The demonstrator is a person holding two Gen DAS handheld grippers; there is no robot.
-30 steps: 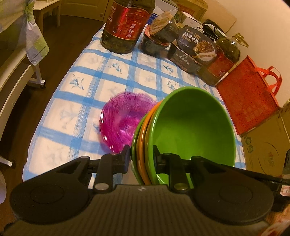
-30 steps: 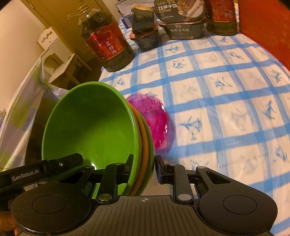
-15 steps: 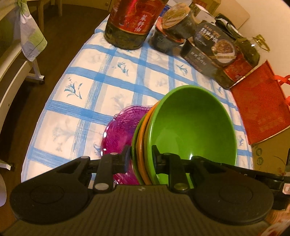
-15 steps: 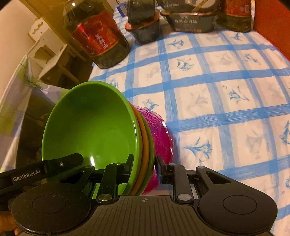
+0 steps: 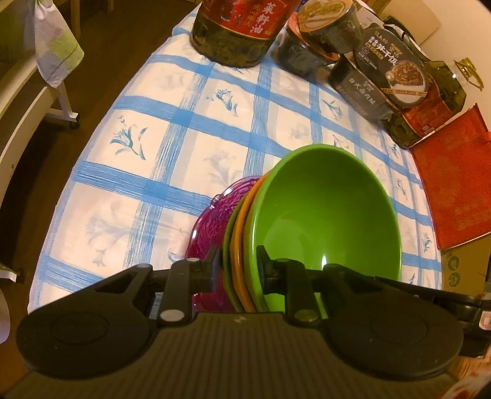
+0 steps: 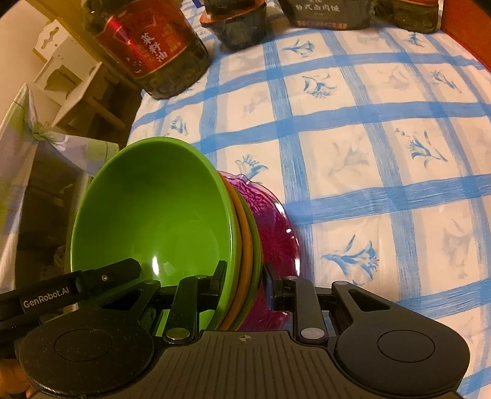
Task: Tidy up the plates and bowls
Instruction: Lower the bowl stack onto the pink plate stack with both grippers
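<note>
Both tools clamped on one nested bowl stack (image 5: 325,221): left tool (image 5: 236,267) pinching the rims at 6 o'clock of its view, right tool (image 6: 244,277) doing the same on the opposite side. Three bowls nested, green inside, orange between, green outside, held tilted with the mouth turned sideways. Two grips on opposite rims, probably to keep the stack from slipping apart or swinging. Just behind the stack, a magenta glass plate (image 5: 211,227) on the blue-checked desk (image 5: 153,147), partly hidden; contact between stack and plate impossible to tell. Likely aim: setting the bowls onto that plate. Oil bottle (image 5: 242,27) and food boxes (image 5: 380,79) crowded at 12 to 1 o'clock, well apart from the work. Risk: tilted rims sliding under the pads.
</note>
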